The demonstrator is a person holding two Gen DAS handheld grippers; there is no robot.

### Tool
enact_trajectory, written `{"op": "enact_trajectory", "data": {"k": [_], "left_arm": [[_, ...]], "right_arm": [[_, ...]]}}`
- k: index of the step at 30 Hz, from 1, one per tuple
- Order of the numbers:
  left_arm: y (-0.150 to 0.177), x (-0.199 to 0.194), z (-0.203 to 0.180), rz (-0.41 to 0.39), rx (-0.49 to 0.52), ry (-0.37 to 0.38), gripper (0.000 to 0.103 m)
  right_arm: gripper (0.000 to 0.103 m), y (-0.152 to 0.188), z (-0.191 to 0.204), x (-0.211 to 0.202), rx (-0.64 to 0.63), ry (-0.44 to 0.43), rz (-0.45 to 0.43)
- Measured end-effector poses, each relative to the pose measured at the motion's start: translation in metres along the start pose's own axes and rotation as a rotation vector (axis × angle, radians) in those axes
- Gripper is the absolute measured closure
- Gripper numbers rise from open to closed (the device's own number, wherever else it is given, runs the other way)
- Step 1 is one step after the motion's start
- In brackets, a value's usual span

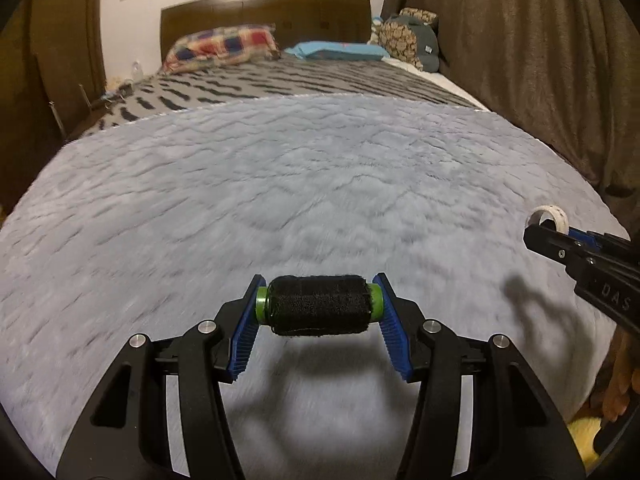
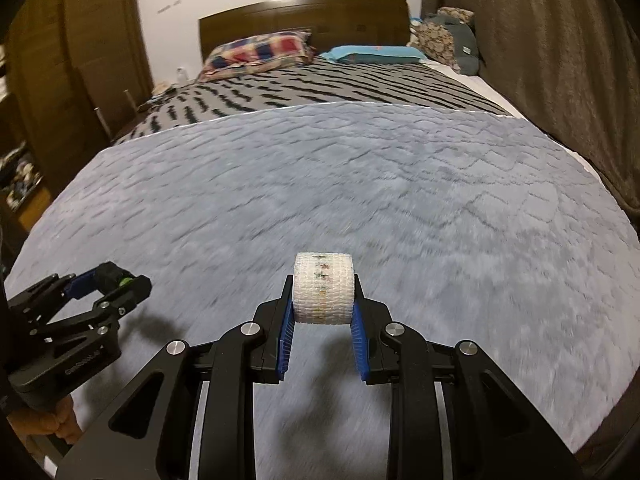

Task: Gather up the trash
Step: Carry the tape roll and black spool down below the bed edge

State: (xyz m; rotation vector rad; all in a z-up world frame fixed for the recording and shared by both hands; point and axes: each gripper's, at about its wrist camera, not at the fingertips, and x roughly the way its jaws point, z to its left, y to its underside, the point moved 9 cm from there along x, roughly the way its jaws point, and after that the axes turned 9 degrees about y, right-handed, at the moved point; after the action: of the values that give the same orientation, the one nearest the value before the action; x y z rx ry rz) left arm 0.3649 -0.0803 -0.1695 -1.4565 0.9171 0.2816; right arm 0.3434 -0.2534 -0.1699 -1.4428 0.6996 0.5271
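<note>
My left gripper (image 1: 319, 305) is shut on a black roll with a green core (image 1: 319, 306), clamped end to end between the blue pads and lifted above the grey fluffy blanket (image 1: 280, 184). In the right wrist view that left gripper (image 2: 108, 280) appears at the lower left with the black roll (image 2: 110, 274) in it. My right gripper (image 2: 323, 294) is shut on a white bandage roll with a faint coloured print (image 2: 323, 288), also held off the blanket (image 2: 360, 184). From the left wrist view the right gripper (image 1: 546, 226) enters at the right edge, the white roll (image 1: 549, 218) at its tip.
The blanket covers the near half of a bed; beyond it lie a striped grey cover (image 1: 288, 80), a checked pillow (image 1: 222, 50), a blue pillow (image 1: 340, 51) and a wooden headboard (image 1: 264, 16). A brown curtain (image 1: 520, 60) hangs along the right. A wooden wardrobe (image 2: 80, 60) stands left. A hand (image 2: 44, 424) holds the left gripper.
</note>
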Motion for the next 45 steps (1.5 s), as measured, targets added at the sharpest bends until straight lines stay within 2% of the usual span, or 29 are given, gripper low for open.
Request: {"op": "enact_trajectory", "data": {"k": [9,17,20,24,29,34,41,45], "left_arm": [[0.060,-0.083,-0.009,-0.072,-0.007,0.008,0.051],[0.121,-0.131,-0.018,-0.094,-0.024,0.024,0.051],[0.144,-0.138,-0.017,-0.082,-0.044,0.031,0.051],[0.186,-0.134,-0.010,-0.031,-0.076,0.021,0.051],[0.246,-0.113,-0.002,0.079,-0.122,0.027,0.051],[0.292,-0.087,0.003,0.181,-0.157,0.023,0.051],[0.348,-0.053,-0.008,0.332,-0.182,0.063,0.051],[0.365,-0.041,-0.013,0.390,-0.180,0.072,0.051]], "right_arm": [[0.077,0.058,0.020,-0.063,-0.013,-0.083,-0.045],[0.077,0.120,0.037,-0.110,-0.031,-0.146,-0.052],[0.077,0.150,0.045,-0.116,-0.031,-0.174,-0.023],[0.077,0.186,0.055,-0.108,-0.042,-0.189,0.039],[0.077,0.231,0.066,-0.085,-0.060,-0.182,0.135],[0.077,0.277,0.076,-0.056,-0.089,-0.165,0.245],[0.077,0.314,0.075,-0.029,-0.091,-0.118,0.329],[0.077,0.325,0.078,-0.020,-0.107,-0.100,0.361]]}}
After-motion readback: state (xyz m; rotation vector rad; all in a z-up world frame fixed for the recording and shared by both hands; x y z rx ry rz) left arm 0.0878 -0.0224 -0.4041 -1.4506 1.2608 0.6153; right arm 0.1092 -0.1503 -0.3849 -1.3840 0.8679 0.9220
